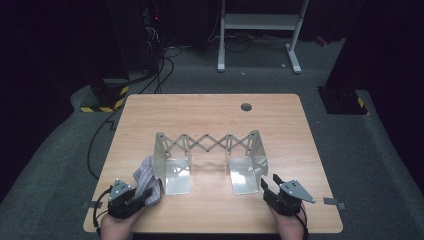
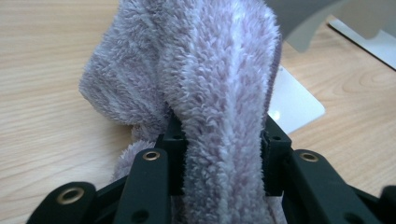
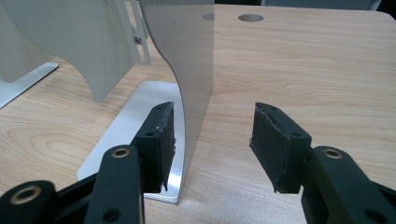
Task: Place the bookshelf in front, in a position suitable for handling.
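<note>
A fluffy lavender towel (image 2: 215,84) is bunched between the jaws of my left gripper (image 2: 223,154), whose pads press into it from both sides. In the high view the towel (image 1: 146,172) lies at the front left of the table, against the left foot of a metal scissor rack (image 1: 207,145), with the left gripper (image 1: 150,194) on its near end. My right gripper (image 1: 270,181) stands open at the rack's right end. Its jaws straddle the upright end plate (image 3: 191,70); the left pad is close beside the plate and the right pad is well clear of it.
The wooden table (image 1: 210,110) has a round cable hole (image 1: 246,107) at the back. Beyond it are a white frame (image 1: 260,22), floor cables (image 1: 160,75) and a yellow-black striped block (image 1: 105,97). The rack's flat feet (image 1: 177,175) rest near the front.
</note>
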Demonstrator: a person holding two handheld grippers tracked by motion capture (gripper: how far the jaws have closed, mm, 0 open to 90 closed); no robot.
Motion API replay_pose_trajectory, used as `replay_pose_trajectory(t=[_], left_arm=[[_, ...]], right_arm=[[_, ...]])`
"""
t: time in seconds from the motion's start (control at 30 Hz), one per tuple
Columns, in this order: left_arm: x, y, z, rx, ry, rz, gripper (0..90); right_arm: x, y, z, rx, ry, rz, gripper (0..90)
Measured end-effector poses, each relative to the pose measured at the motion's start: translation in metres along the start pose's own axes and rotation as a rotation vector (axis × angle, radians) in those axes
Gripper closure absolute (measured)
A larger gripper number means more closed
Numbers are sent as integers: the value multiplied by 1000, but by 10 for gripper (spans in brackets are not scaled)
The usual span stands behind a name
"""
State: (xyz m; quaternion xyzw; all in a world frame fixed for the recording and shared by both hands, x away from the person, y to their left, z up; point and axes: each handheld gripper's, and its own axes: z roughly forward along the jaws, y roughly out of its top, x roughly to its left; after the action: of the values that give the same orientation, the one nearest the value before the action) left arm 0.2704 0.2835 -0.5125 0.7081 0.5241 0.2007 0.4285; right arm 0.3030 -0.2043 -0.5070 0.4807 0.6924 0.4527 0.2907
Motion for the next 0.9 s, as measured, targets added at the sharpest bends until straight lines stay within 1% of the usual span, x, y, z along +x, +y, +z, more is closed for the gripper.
replay_pose_trajectory(t=[0.17, 0.27, 0.37, 0.47, 0.53, 0.63, 0.7, 0.73, 0.8, 0.83, 0.9], left_arm=[[7, 0, -1, -5, 10, -21, 636], [9, 3, 0, -11, 18, -23, 637], [10, 9, 3, -16, 19, -16, 637], [12, 16, 8, -19, 15, -23, 637], [13, 22, 10, -25, 20, -12, 638], [16, 30, 12, -45, 13, -3, 639], [18, 32, 17, -36, 3, 1, 639], [18, 33, 21, -28, 2, 8, 640], [19, 33, 34, 9, 2, 23, 639], [20, 34, 41, 26, -3, 27, 639], [20, 38, 47, 29, -21, 31, 639]], right_arm=[[0, 0, 0, -2, 0, -1, 493], [0, 0, 1, 0, 0, 0, 493], [-1, -1, 1, 3, 3, 6, 498], [-1, -1, 1, 3, 5, 9, 498], [-2, -1, 1, 2, 8, 7, 499], [-2, -1, 0, 3, 5, 5, 499], [-1, -2, 0, 7, -8, 8, 499], [-1, -2, 0, 10, -14, 19, 499], [-1, -3, 2, 15, -26, 42, 499], [0, -3, 3, 21, -29, 47, 499], [4, -5, 4, 31, -34, 33, 499]])
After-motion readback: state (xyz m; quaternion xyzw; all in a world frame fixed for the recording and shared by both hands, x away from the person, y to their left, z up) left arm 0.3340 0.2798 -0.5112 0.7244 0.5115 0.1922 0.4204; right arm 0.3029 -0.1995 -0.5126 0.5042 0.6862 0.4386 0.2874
